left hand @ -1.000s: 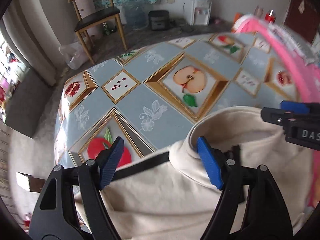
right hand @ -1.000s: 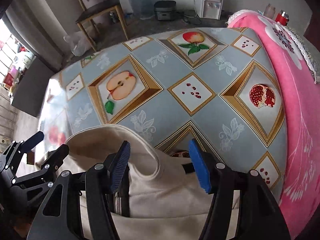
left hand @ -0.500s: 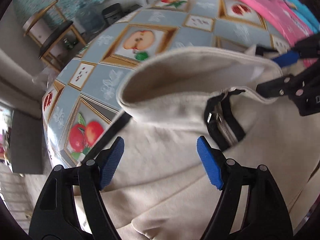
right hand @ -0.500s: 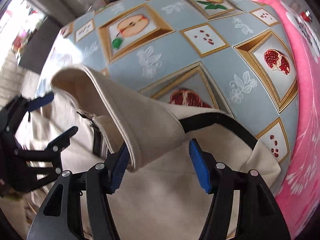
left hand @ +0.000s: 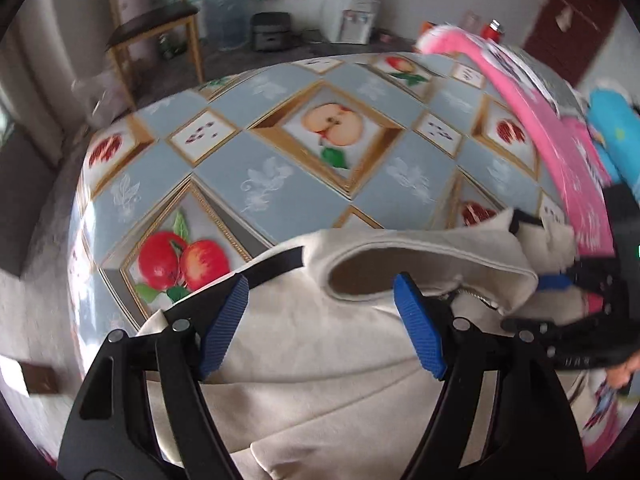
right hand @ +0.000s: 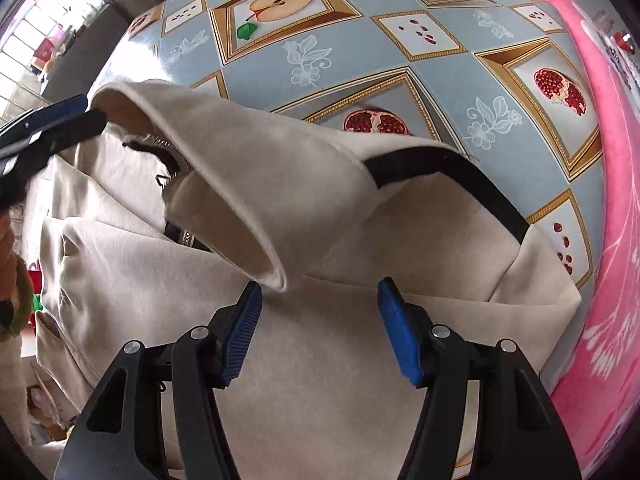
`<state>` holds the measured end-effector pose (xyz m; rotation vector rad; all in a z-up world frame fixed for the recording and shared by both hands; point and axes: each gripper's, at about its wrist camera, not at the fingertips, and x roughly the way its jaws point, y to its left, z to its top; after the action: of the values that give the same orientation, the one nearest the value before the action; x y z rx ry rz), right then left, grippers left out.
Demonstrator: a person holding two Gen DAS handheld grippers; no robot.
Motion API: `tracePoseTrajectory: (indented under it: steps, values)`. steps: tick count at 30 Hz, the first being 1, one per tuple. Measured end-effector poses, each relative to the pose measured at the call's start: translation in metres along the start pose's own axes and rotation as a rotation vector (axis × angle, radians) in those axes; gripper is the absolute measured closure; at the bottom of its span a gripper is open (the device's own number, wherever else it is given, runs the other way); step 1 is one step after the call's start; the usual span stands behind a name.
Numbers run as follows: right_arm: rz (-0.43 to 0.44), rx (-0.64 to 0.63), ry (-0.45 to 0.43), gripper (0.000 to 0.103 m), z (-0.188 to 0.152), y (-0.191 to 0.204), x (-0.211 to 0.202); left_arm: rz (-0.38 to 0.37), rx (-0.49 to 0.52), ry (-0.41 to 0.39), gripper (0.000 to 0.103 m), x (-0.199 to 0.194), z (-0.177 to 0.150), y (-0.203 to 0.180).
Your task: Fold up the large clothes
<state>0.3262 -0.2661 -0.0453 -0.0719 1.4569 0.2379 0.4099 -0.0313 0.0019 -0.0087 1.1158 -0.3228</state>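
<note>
- On the table, which is covered by a blue-grey oilcloth printed with framed apples and pomegranates, lies a cream jacket with black shoulder trim.
- Jacket position: spread over the near part of the table, its stand-up collar raised and curled open, with the zip visible beneath it.
- Left gripper: jaws spread wide, blue pads above the cream fabric just short of the collar; nothing is pinched between them.
- Right gripper: jaws likewise apart, hanging over the jacket's chest panel just below the collar's open end; no cloth is clamped.
- In the left view, the right gripper appears at the right edge beside the collar; whether it touches the fabric cannot be told through the blur.
- A pink blanket borders the table's right side.
- A wooden chair stands on the floor beyond the table.
</note>
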Motion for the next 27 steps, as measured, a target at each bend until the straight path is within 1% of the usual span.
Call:
tracePoseTrajectory:
  steps: [3, 6, 8, 9, 11, 13, 15, 17, 19, 20, 21, 23, 24, 25, 27]
  values:
    - [0.003, 0.003, 0.009, 0.043, -0.006, -0.002, 0.002, -0.026, -0.097, 0.017, 0.031, 0.009, 0.001, 0.016]
    - [0.009, 0.007, 0.005, 0.043, -0.006, -0.006, 0.001, -0.008, -0.126, 0.042, 0.031, 0.019, 0.001, 0.021]
    - [0.006, 0.012, -0.006, 0.043, -0.005, -0.010, -0.003, 0.002, -0.125, 0.053, 0.031, 0.023, 0.002, 0.021]
    - [-0.002, 0.009, -0.022, 0.043, 0.000, -0.012, -0.009, 0.009, -0.115, 0.069, 0.031, 0.025, 0.002, 0.020]
    - [-0.022, -0.011, -0.085, 0.043, -0.001, -0.011, -0.030, 0.008, -0.075, 0.102, 0.031, 0.031, -0.002, 0.014]
    - [-0.029, -0.025, -0.161, 0.043, -0.003, -0.011, -0.052, 0.009, 0.007, 0.128, 0.031, 0.034, -0.010, 0.004]
    - [-0.003, -0.037, -0.242, 0.043, 0.000, -0.006, -0.076, 0.034, 0.100, 0.131, 0.031, 0.036, -0.019, -0.006]
    - [0.026, -0.045, -0.318, 0.043, 0.003, -0.004, -0.096, 0.050, 0.154, 0.134, 0.031, 0.040, -0.026, -0.012]
    - [0.044, -0.046, -0.372, 0.043, 0.025, -0.001, -0.106, 0.048, 0.164, 0.141, 0.031, 0.043, -0.029, -0.014]
    - [0.073, -0.040, -0.379, 0.046, 0.038, 0.004, -0.106, 0.045, 0.164, 0.140, 0.031, 0.044, -0.030, -0.014]
    - [0.112, -0.033, -0.371, 0.048, 0.053, 0.007, -0.101, 0.043, 0.169, 0.136, 0.031, 0.044, -0.032, -0.015]
    - [0.201, 0.000, -0.318, 0.064, 0.077, 0.011, -0.078, 0.038, 0.188, 0.125, 0.031, 0.041, -0.036, -0.017]
    - [0.236, 0.008, -0.287, 0.068, 0.084, 0.018, -0.068, 0.033, 0.203, 0.119, 0.031, 0.038, -0.040, -0.019]
    - [0.267, 0.005, -0.251, 0.077, 0.087, 0.026, -0.056, 0.026, 0.220, 0.116, 0.031, 0.035, -0.043, -0.020]
    - [0.283, -0.028, -0.183, 0.080, 0.086, 0.044, -0.035, 0.000, 0.257, 0.122, 0.031, 0.026, -0.052, -0.022]
